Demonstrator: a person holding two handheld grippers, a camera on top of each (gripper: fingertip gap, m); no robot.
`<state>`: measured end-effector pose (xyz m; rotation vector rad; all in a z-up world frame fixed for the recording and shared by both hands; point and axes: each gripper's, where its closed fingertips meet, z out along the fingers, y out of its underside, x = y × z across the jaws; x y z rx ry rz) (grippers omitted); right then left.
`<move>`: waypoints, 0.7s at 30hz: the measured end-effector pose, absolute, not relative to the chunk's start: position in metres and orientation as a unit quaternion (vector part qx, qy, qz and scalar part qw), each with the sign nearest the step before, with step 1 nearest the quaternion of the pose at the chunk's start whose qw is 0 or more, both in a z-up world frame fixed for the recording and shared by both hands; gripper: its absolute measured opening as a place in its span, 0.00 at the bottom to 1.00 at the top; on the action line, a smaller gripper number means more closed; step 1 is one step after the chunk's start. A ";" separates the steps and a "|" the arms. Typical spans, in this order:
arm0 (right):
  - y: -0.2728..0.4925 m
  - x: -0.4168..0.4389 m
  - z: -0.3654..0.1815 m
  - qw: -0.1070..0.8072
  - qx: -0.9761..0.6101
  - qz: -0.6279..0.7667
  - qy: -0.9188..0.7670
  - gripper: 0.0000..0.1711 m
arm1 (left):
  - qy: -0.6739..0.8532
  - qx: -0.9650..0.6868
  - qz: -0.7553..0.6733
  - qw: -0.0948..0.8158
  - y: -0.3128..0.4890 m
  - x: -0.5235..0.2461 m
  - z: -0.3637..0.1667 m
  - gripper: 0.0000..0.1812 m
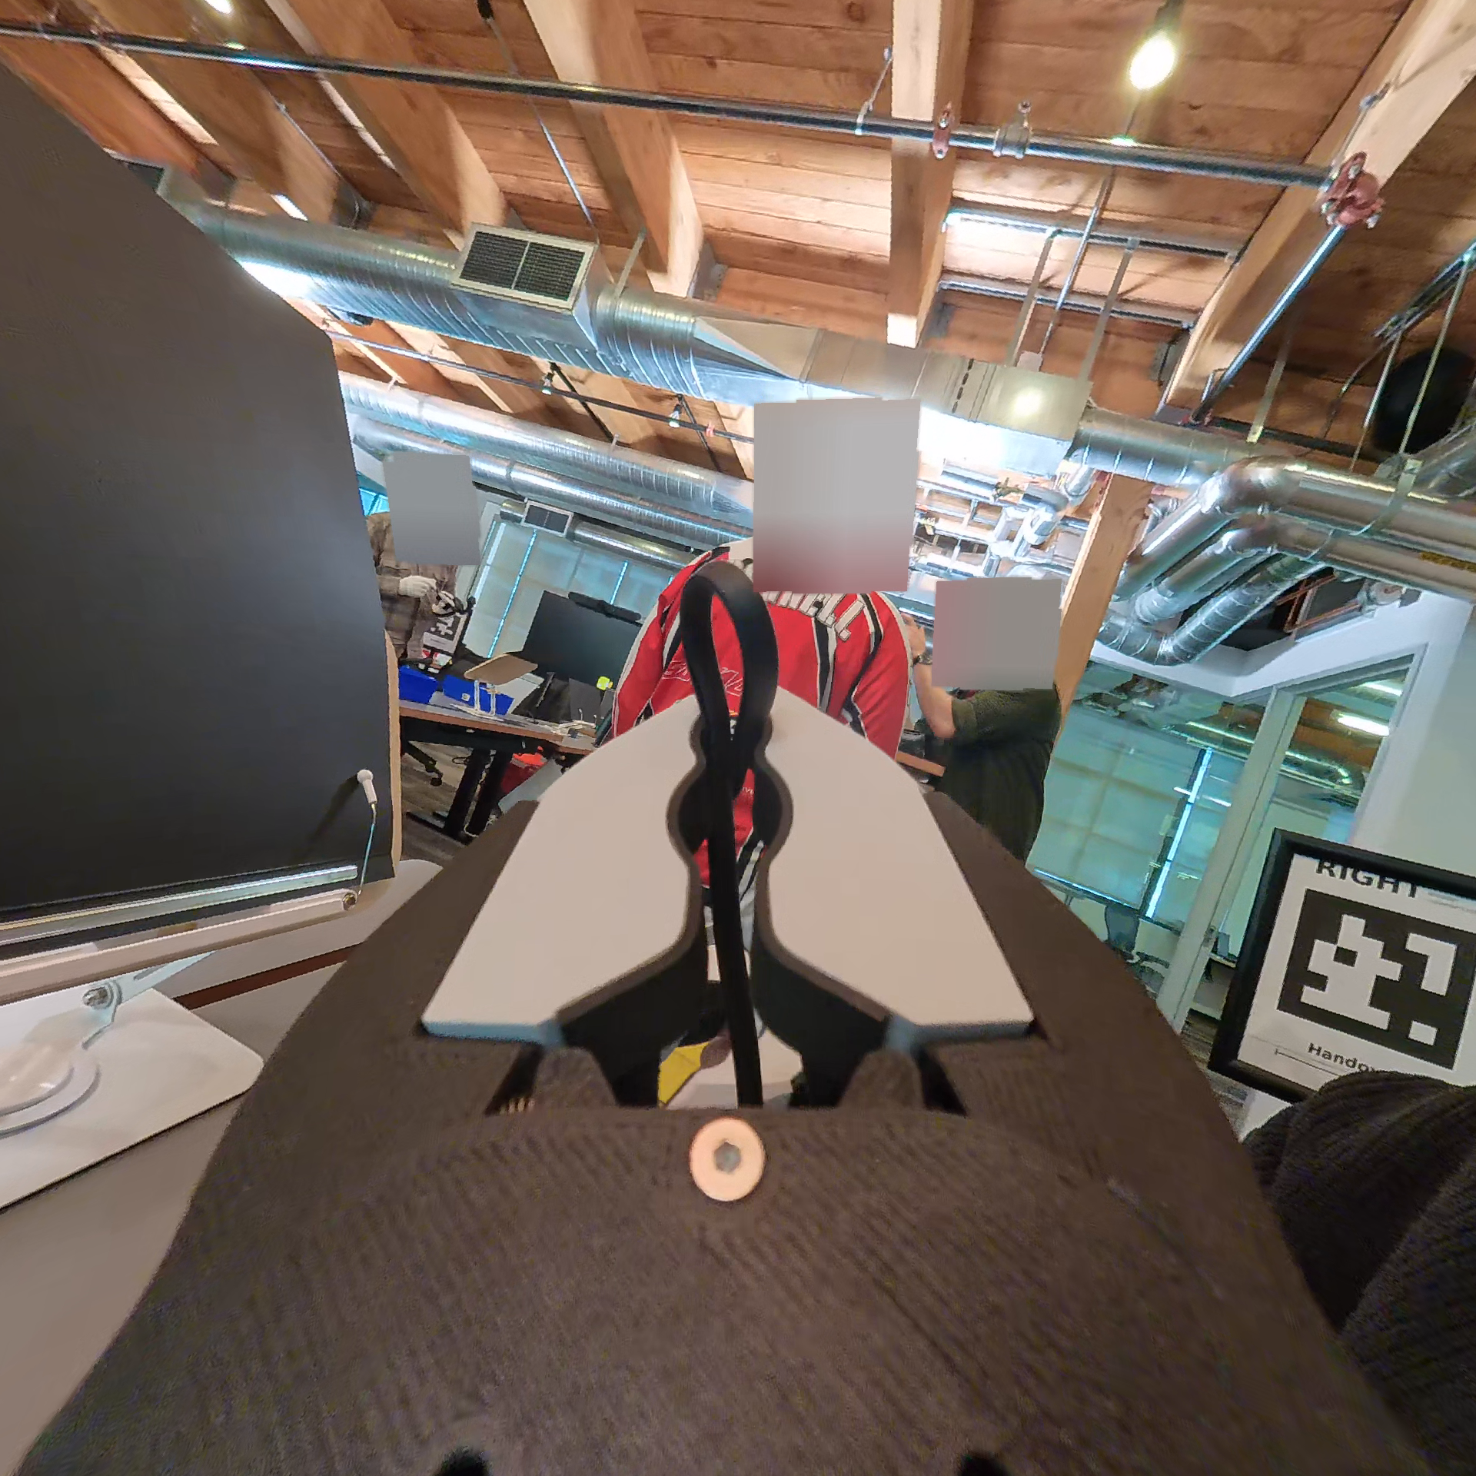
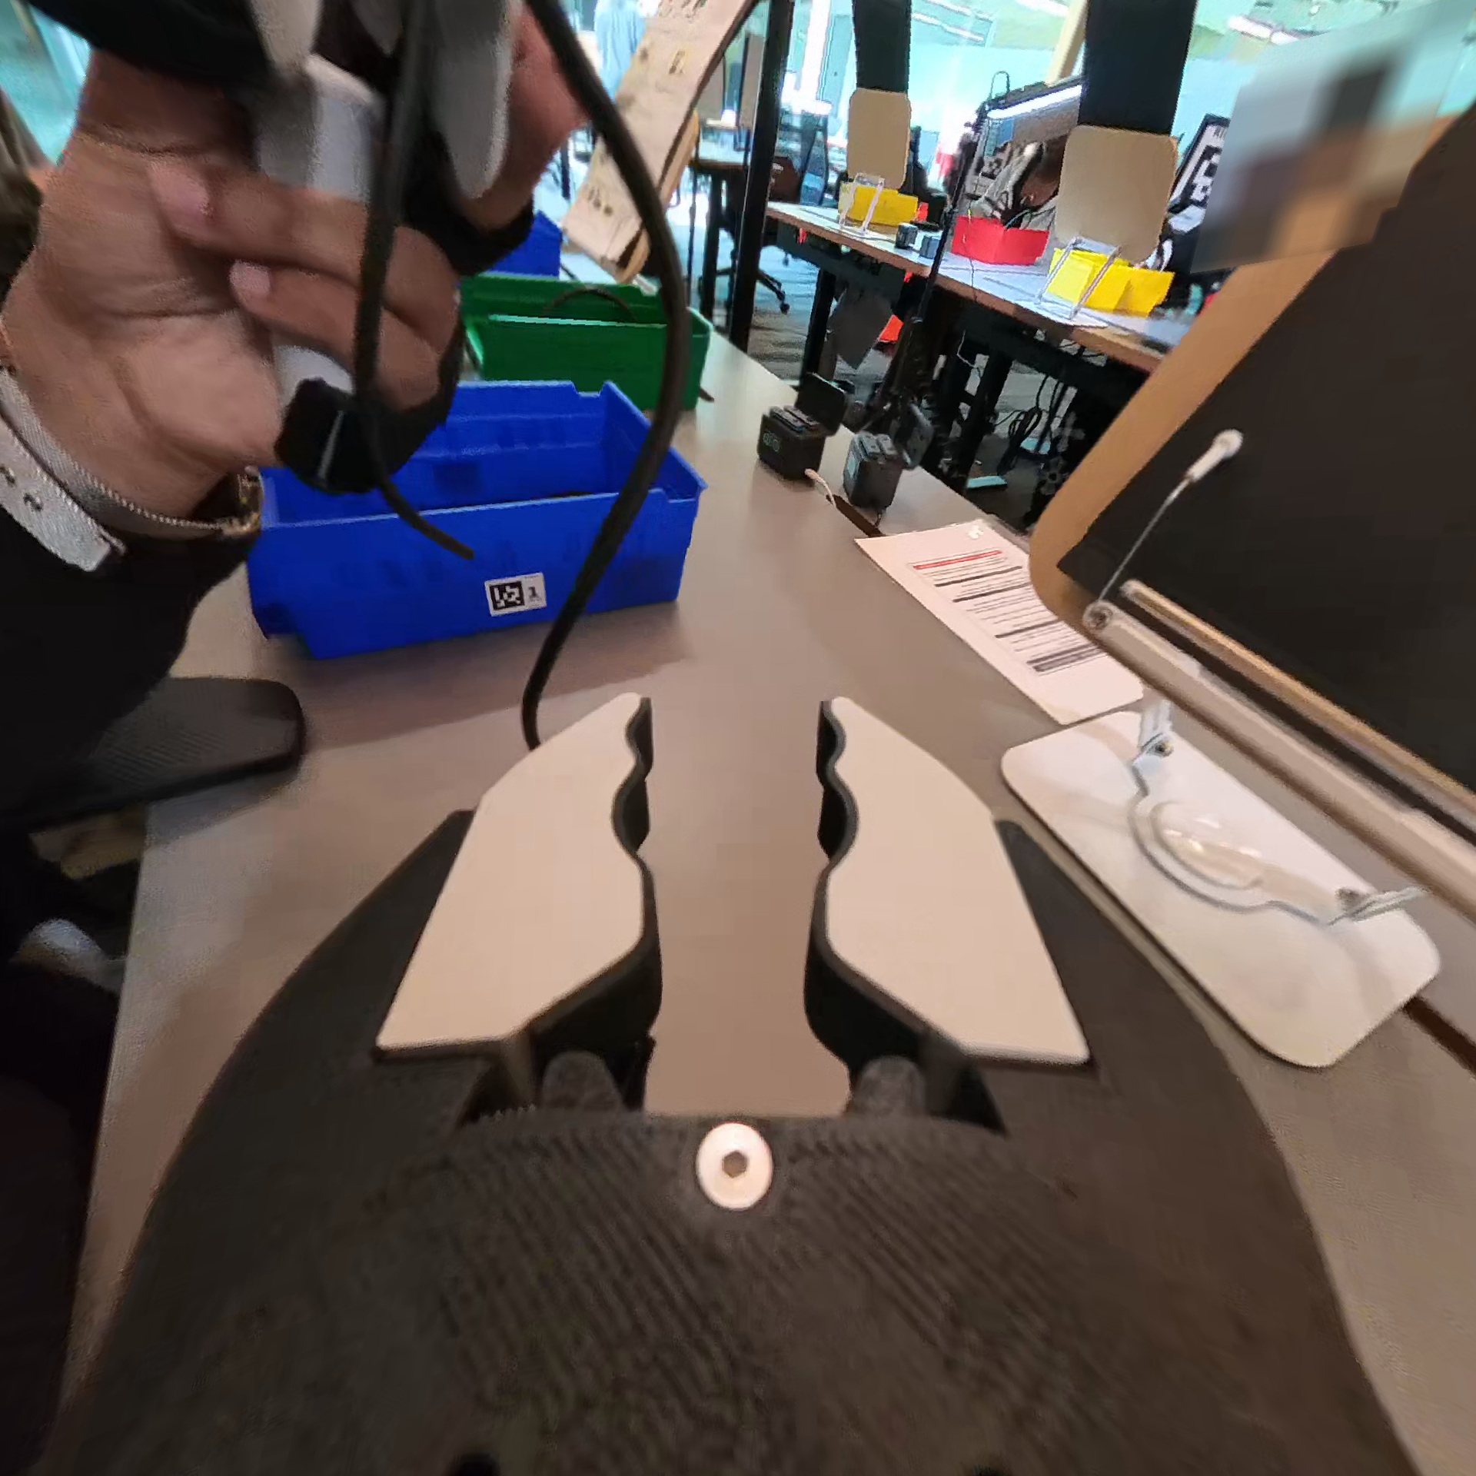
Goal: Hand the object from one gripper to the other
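Note:
The object is a long black cable tie. In the left wrist view my left gripper (image 1: 735,719) is shut on it, and its loop (image 1: 731,631) sticks out past the grey fingertips. In the right wrist view a hand (image 2: 160,319) holds the left gripper (image 2: 415,104) at the top left, raised above the table. The cable tie (image 2: 671,319) hangs down from it, and its free end curves down to just beside my right gripper's left fingertip (image 2: 591,727). My right gripper (image 2: 731,711) is open and empty, low over the grey table (image 2: 743,559).
A blue bin (image 2: 479,543) and a green bin (image 2: 591,335) stand on the table beyond the hand. A printed sheet (image 2: 998,607) and a black board on a white stand base (image 2: 1198,878) are on the right. Small black devices (image 2: 799,431) sit farther back. People stand in the background (image 1: 767,663). Spacing between my two grippers at the tips: around 15 cm.

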<state>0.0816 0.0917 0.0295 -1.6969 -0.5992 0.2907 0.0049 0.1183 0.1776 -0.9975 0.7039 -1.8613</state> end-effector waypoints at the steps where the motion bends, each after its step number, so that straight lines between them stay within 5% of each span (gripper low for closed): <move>1: 0.094 0.085 0.026 0.613 -0.737 0.141 -0.248 0.23 | 0.284 -0.404 -0.750 0.441 0.119 0.005 0.177 0.02; 13: 0.056 0.116 -0.147 0.390 -0.878 0.183 -0.207 0.17 | 0.375 -0.504 -0.639 0.444 0.130 0.039 0.126 0.03; 17: 0.040 0.122 -0.157 0.376 -0.884 0.141 -0.238 0.05 | 0.383 -0.524 -0.616 0.446 0.135 0.051 0.109 0.03; 21: 0.037 0.110 -0.169 0.351 -0.886 0.159 -0.256 0.12 | 0.379 -0.539 -0.621 0.425 0.136 0.063 0.091 0.03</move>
